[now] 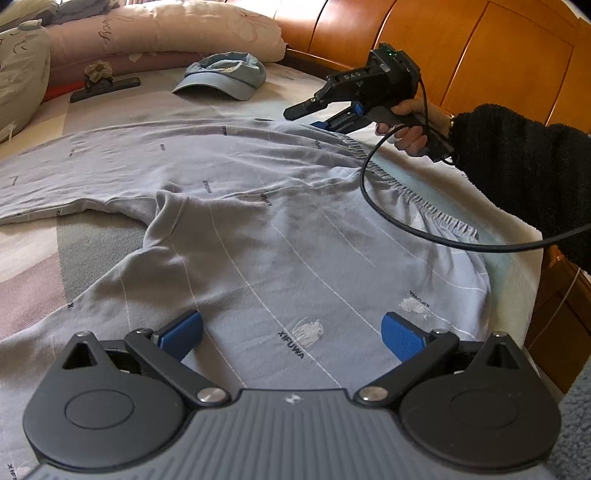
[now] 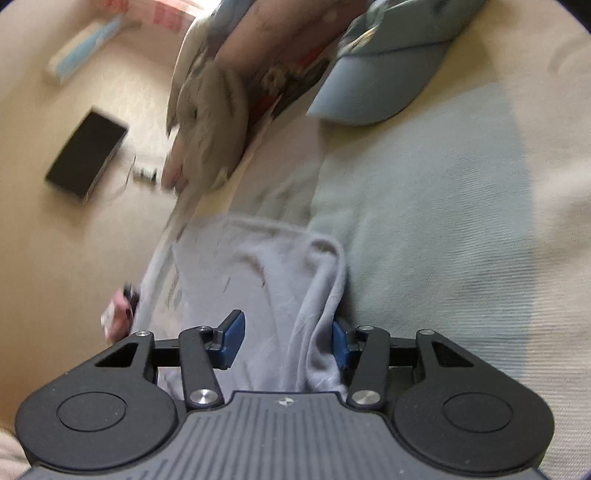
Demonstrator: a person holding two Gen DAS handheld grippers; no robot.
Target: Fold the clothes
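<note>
Grey-lilac trousers (image 1: 280, 236) lie spread flat across the bed (image 1: 110, 110), their elastic waistband (image 1: 413, 195) toward the bed's right edge and one leg stretched away to the left. Thin white stripes and small printed lettering run over the fabric. We hold the left tool (image 1: 291, 334) low over the near leg; its blue pads (image 1: 400, 338) stand wide apart, released, with the cloth beneath them and nothing between them.

We see the right tool (image 1: 334, 123) from the left wrist view at the far end of the waistband, held by a hand (image 1: 410, 127) in a black fleecy sleeve (image 1: 517, 173), a black cable (image 1: 406, 225) looping down from it over the trousers. In the right wrist view a bunched fold of the same fabric (image 2: 291, 295) sits between that tool's (image 2: 288, 343) pads (image 2: 232, 339). The right pad touches the cloth; the left pad stands just beside it, with a sliver of gap visible. We note it as half closed around the fold, not yet pressing from both sides. That view is motion-blurred.

Beyond the trousers a pale blue cap (image 1: 225, 75) rests on the bed near pink pillows (image 1: 162, 33). A dark clip with a fabric flower (image 1: 103, 83) lies to its left. Orange wooden headboard panels (image 1: 461, 48) rise behind.
</note>
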